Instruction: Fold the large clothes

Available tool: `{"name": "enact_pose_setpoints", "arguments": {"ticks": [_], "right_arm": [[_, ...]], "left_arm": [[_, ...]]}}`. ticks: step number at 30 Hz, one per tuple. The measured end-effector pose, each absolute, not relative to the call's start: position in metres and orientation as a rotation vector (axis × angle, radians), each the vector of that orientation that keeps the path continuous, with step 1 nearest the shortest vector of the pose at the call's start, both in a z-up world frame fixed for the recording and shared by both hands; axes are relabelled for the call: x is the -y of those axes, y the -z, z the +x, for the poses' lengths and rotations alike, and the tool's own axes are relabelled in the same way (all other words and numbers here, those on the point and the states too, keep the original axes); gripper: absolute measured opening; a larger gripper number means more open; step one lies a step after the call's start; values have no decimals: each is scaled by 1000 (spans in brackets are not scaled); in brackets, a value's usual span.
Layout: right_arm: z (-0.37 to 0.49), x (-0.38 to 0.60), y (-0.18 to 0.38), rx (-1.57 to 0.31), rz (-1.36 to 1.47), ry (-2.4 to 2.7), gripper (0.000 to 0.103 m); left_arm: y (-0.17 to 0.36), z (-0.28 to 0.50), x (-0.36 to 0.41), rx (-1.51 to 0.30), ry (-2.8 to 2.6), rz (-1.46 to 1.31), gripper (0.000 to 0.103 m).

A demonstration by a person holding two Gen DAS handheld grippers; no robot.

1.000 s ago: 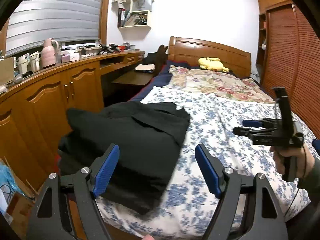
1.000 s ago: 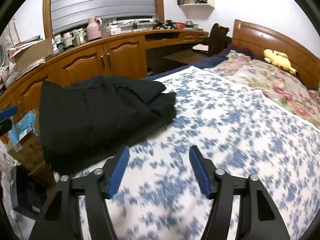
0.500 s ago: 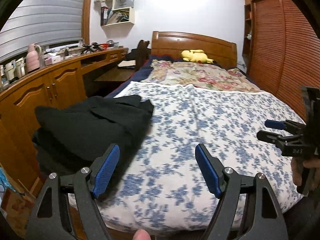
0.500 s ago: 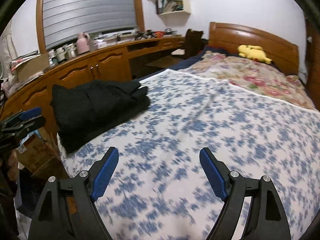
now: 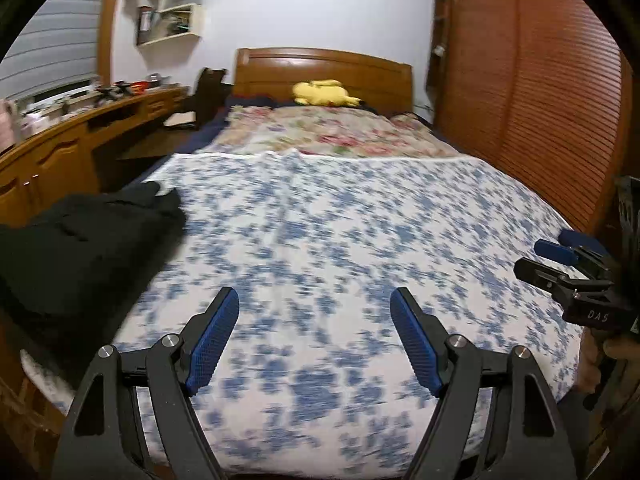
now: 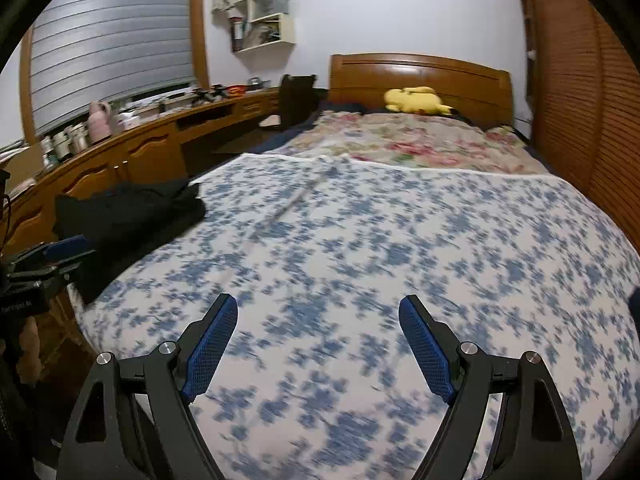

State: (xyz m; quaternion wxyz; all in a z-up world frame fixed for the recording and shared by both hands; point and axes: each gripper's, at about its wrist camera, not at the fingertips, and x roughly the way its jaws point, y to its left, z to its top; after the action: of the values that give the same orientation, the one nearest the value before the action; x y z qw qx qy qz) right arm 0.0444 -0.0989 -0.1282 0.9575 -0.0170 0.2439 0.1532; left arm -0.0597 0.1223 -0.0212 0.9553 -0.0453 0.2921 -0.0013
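Lying bunched at the near left edge of the bed, the black garment (image 5: 80, 248) sits in a loose, roughly folded heap, one flap draped toward the middle of the blue-flowered bedspread (image 5: 340, 240). Neither tool touches it. The left gripper (image 5: 314, 336) hangs over bare bedspread with its blue pads spread wide and nothing between them; the right gripper (image 6: 318, 344) is likewise wide apart and empty, well away from the cloth. Each gripper also shows at the rim of the other's view, held in a hand.

My reading is that the step in hand is a move between grasps, with both tools over the open part of the bed and away from the heap. To do it well, I would bring both grippers back to the garment together, aim each at a separate outer corner or hem instead of the thick middle, and pinch only one layer. Lifting both corners evenly and dragging the cloth onto the clear centre of the bedspread should give room to lay it flat before folding; a grab at the bundled middle would likely just carry the lump along.

Counting what shows: one black garment, two grippers, one bedspread, one pink-flowered quilt (image 5: 332, 132) beyond it, one yellow plush toy (image 5: 324, 94) by the one wooden headboard (image 5: 320, 68), one wall shelf (image 6: 264, 12), and one long wooden counter (image 6: 152, 144) along the window side.
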Motion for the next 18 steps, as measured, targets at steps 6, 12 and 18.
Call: {"name": "enact_pose_setpoints", "arguments": {"ticks": [6, 12, 18], "right_arm": [[16, 129, 124, -485, -8, -234, 84], [-15, 153, 115, -468, 29, -200, 84], [-47, 170, 98, -416, 58, -163, 84]], "left_arm": [[19, -49, -73, -575, 69, -77, 79], [10, -51, -36, -567, 126, -63, 79], [-8, -60, -13, -534, 153, -54, 79]]}}
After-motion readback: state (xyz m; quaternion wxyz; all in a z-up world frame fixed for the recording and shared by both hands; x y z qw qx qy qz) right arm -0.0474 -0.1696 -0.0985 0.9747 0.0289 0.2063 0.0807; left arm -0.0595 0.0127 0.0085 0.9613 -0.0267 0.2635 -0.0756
